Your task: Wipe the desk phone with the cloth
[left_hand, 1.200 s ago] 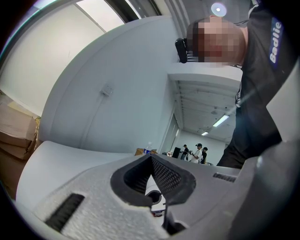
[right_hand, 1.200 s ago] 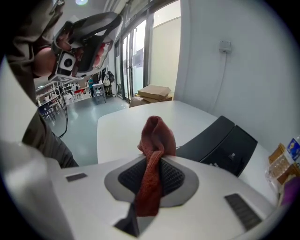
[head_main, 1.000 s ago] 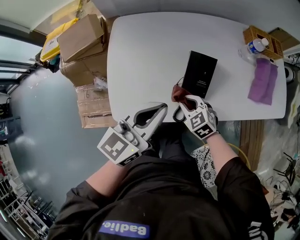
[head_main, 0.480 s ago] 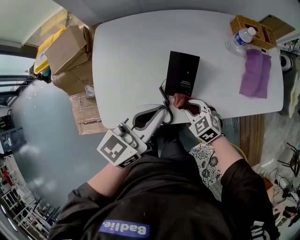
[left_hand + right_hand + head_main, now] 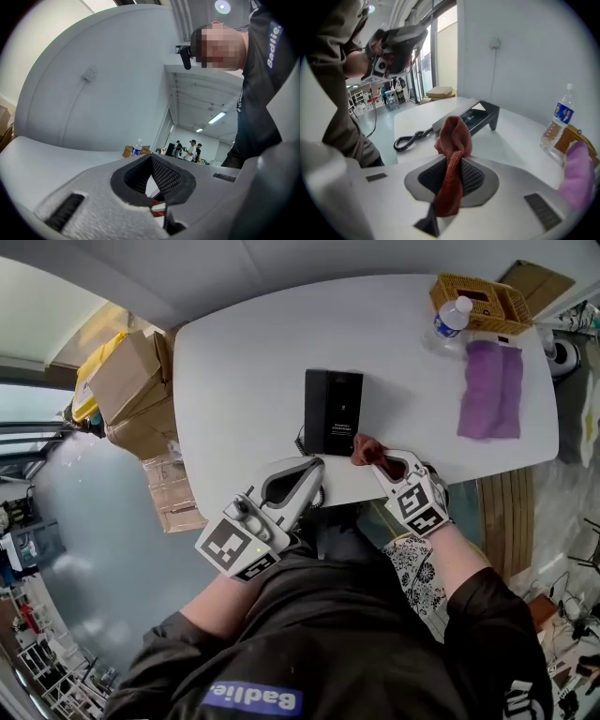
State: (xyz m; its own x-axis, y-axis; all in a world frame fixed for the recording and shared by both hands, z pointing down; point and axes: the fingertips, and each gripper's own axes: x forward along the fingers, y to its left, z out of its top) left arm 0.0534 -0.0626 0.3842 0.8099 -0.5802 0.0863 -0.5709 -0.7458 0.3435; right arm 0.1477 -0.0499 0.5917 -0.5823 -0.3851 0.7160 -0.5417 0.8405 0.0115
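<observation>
While the right tongs point(image 5: 372, 457) are clamped on the red cloth point(image 5: 452, 136) just beside the desk phone point(image 5: 333, 412) and the left tongs point(image 5: 314, 466) sit together, empty, wiping looks not yet begun.

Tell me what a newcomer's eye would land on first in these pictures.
A rust-red cloth pinched in the right claw stands out, at the near edge of the white table, just beside the black desk phone. A purple cloth lies spread at the table's right end, by a water bottle.
</observation>
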